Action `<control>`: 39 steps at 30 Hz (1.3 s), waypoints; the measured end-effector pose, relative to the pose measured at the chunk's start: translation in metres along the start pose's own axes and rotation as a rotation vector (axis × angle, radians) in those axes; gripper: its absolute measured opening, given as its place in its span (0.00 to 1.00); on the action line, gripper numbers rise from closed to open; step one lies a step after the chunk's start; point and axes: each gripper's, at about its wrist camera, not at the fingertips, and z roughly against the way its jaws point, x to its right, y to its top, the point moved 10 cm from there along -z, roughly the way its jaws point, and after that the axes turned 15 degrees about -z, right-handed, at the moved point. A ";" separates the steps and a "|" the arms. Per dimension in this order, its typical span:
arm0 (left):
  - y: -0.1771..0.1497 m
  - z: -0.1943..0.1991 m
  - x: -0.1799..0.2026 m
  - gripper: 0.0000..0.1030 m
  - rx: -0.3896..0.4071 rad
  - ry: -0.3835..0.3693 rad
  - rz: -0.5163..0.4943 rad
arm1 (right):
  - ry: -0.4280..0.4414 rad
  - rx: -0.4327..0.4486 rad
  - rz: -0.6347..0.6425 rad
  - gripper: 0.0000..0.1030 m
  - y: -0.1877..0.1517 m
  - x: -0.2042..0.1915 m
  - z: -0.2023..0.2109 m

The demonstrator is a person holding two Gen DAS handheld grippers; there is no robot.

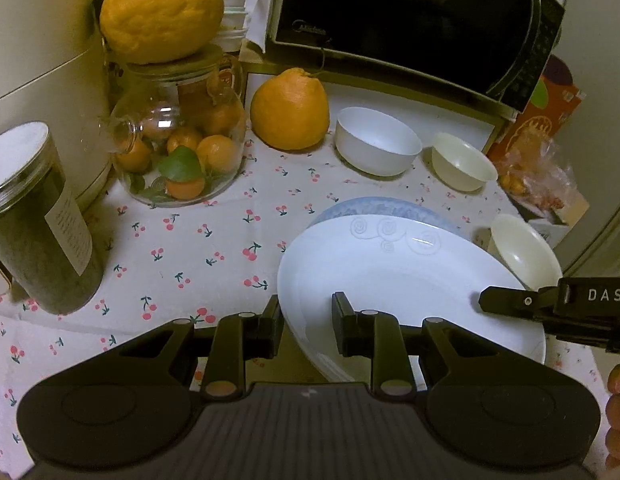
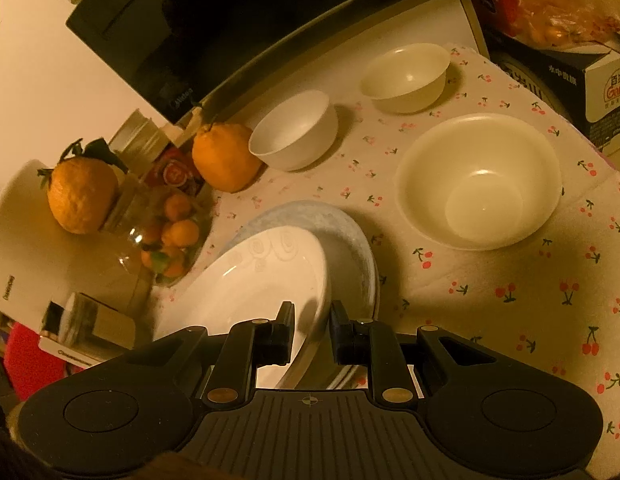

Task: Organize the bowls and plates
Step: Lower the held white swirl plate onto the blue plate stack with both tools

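Observation:
A white plate (image 1: pixel 390 276) (image 2: pixel 262 280) is held tilted over a pale blue plate (image 1: pixel 390 204) (image 2: pixel 350 248) on the cherry-print cloth. My left gripper (image 1: pixel 308 320) is shut on its near rim. My right gripper (image 2: pixel 312 332) is shut on its right edge, and one of that gripper's fingers (image 1: pixel 510 302) shows in the left wrist view. Behind the plates stand a white bowl (image 1: pixel 376 140) (image 2: pixel 294 130) and a small cream bowl (image 1: pixel 462 162) (image 2: pixel 406 76). A larger cream bowl (image 1: pixel 526 252) (image 2: pixel 478 180) sits to the right of them.
A black microwave (image 1: pixel 410 20) stands at the back. At the left are a glass jar of tangerines (image 1: pixel 182 148), a big citrus (image 1: pixel 290 110), a dark jar (image 1: pixel 38 220) and a white appliance (image 1: pixel 42 40). A snack box (image 1: pixel 542 128) crowds the right edge.

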 end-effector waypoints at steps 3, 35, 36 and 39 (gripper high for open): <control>0.000 -0.002 0.000 0.22 0.002 0.009 -0.009 | -0.003 -0.001 -0.005 0.18 0.000 0.002 -0.002; 0.002 -0.013 0.008 0.26 0.004 0.068 -0.058 | -0.067 0.041 0.045 0.18 0.005 0.002 -0.006; 0.003 -0.013 0.009 0.26 0.003 0.071 -0.063 | -0.067 0.044 0.044 0.18 0.006 0.002 -0.006; 0.003 -0.014 0.011 0.27 0.000 0.086 -0.079 | -0.066 0.047 0.037 0.18 0.007 0.003 -0.005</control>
